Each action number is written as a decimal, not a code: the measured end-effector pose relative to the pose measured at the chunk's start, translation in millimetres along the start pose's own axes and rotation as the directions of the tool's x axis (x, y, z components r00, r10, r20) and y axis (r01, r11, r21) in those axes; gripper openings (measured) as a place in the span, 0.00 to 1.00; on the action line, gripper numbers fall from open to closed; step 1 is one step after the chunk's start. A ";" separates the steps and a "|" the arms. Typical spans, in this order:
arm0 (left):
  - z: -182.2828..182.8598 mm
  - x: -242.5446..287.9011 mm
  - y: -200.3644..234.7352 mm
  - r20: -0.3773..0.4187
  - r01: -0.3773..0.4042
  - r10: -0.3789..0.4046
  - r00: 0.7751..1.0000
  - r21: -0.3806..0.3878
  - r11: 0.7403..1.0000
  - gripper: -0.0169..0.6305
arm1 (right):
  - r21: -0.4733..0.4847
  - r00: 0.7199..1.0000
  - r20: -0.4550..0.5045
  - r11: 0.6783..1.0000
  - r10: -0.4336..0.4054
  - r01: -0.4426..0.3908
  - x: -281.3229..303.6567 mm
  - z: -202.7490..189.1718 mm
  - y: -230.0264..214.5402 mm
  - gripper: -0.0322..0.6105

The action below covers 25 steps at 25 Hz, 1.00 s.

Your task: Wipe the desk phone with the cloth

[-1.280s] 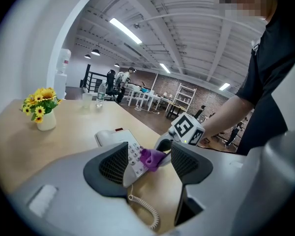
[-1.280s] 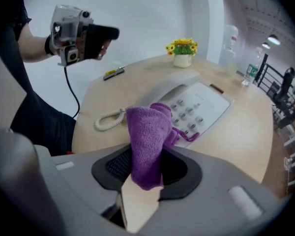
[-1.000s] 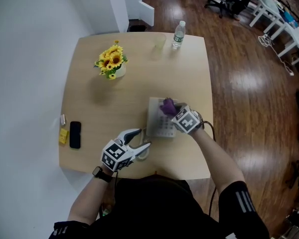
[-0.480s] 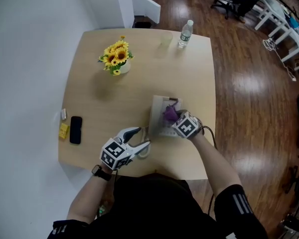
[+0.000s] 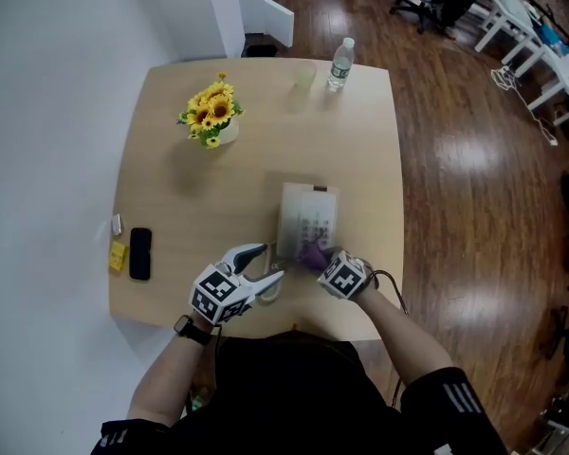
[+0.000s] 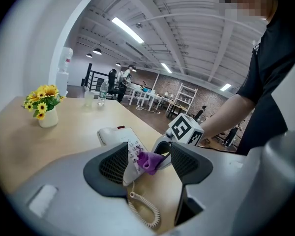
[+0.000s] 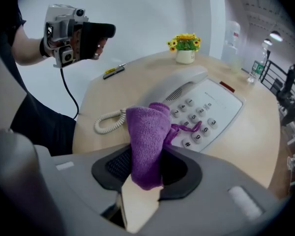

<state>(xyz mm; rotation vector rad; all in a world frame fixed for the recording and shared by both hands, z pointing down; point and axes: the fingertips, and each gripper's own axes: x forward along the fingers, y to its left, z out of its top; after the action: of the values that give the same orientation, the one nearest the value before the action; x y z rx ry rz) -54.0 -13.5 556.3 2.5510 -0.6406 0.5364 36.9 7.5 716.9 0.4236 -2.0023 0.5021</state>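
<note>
Table (image 5: pixel 256 159): desk phone (image 5: pixel 308 218) just ahead of right gripper (image 5: pixel 313 257); flowers (image 5: pixel 211 117), cup (image 5: pixel 304 80), bottle (image 5: pixel 339 64) far ahead; mobile (image 5: pixel 139 253), yellow block (image 5: pixel 119 256) left of left gripper (image 5: pixel 270 263)

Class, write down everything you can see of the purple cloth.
The cloth is purple, soft and fleecy-looking, bunched into a thick upright fold. The right gripper is shut on its lower end; the upper end, with a thin loop, lies against the near keys of the desk phone.
</note>
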 end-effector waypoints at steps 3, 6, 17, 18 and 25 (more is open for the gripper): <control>-0.1 -2.1 -0.8 0.002 0.001 -0.001 1.000 0.000 1.000 0.44 | 0.004 0.998 0.056 1.000 -0.006 0.005 -10.4 21.6 -9.1 0.28; -0.8 -4.6 0.4 0.000 -0.003 0.003 1.000 -0.002 1.000 0.44 | 0.042 0.988 0.132 0.997 -0.074 0.069 -26.1 65.5 -48.3 0.28; -8.8 -16.0 4.6 0.000 -0.018 0.018 1.000 -0.019 1.000 0.44 | 0.070 0.973 0.071 0.974 -0.220 0.215 -16.1 123.3 -144.6 0.29; -9.7 -16.8 5.7 0.000 -0.020 0.020 1.000 -0.022 1.000 0.44 | 0.088 0.975 0.072 0.975 -0.210 0.203 -13.5 118.2 -139.4 0.29; -8.7 -13.7 6.8 0.005 -0.016 0.016 1.000 -0.024 1.000 0.44 | 0.079 0.984 0.090 0.986 -0.150 0.144 -3.8 79.8 -83.3 0.29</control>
<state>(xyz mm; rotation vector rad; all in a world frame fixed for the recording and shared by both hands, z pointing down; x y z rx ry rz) -71.0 -9.8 559.3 2.5279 -0.6659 0.5246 20.3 -104.3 693.8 0.6463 -2.0306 0.4702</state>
